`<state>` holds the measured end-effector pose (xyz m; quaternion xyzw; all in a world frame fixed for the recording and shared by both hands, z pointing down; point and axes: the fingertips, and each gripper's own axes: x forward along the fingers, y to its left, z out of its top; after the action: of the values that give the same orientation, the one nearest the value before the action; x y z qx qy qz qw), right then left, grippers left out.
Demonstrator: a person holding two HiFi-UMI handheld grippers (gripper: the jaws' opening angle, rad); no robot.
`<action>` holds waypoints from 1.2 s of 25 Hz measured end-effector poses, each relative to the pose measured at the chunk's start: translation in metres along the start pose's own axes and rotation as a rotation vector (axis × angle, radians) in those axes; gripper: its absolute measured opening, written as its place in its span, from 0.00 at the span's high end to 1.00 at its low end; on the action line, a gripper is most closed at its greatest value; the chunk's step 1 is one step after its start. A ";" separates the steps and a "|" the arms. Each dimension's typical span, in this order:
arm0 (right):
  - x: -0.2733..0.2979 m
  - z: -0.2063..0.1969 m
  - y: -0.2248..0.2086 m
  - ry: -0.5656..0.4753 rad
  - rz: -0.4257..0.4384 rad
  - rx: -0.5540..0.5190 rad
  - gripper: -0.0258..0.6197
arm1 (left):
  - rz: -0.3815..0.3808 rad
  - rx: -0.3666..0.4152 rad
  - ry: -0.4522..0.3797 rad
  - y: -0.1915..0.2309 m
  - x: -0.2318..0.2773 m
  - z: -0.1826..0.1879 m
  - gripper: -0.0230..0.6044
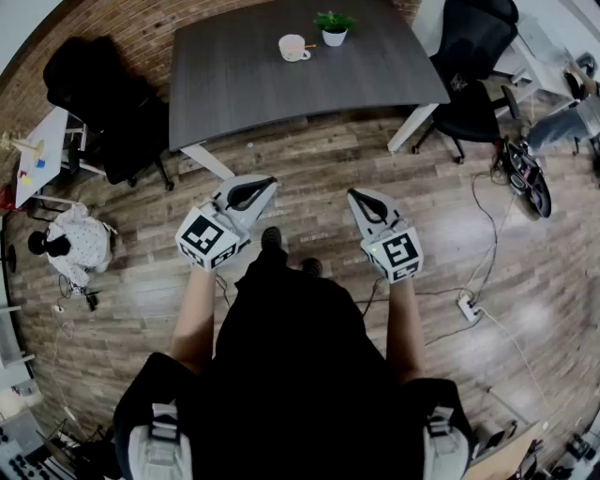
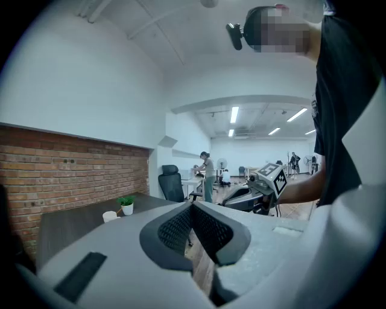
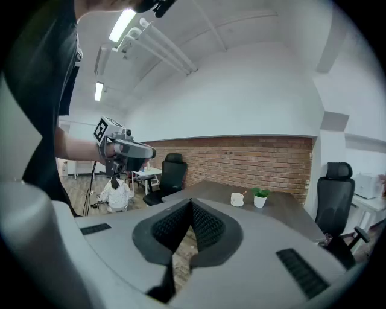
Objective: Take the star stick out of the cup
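Potted plant (image 1: 334, 26) on grey table (image 1: 281, 89); black chairs (image 1: 473, 56) beside.

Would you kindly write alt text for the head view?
A person holds the left gripper and right gripper shut and empty above a wood floor, short of a dark table bearing a cup and potted plant.

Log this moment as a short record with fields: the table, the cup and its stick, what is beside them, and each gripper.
table: dark grey, ahead of the person, beyond both grippers
cup: white, upright on the table's far part
stick: thin, orange, pokes out of the cup; its star end is too small to tell
plant: small, in a white pot, beside the cup and apart from it
left gripper: jaws together, nothing between them, held over the wood floor
right gripper: jaws together, nothing between them, held over the floor
task state: not begun; stick is in the cup
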<state>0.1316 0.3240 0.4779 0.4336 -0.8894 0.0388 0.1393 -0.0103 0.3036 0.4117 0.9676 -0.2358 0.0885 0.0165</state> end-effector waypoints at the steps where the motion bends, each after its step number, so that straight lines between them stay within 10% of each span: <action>1: 0.001 0.000 -0.001 -0.002 -0.001 -0.008 0.96 | 0.001 0.001 -0.002 0.001 0.001 0.000 0.96; 30: 0.018 0.000 0.016 -0.068 0.060 -0.044 0.96 | 0.068 -0.044 0.004 0.009 -0.044 -0.025 0.96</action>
<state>0.1086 0.3202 0.4838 0.4045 -0.9069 0.0088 0.1174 -0.0568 0.3177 0.4283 0.9583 -0.2703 0.0859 0.0351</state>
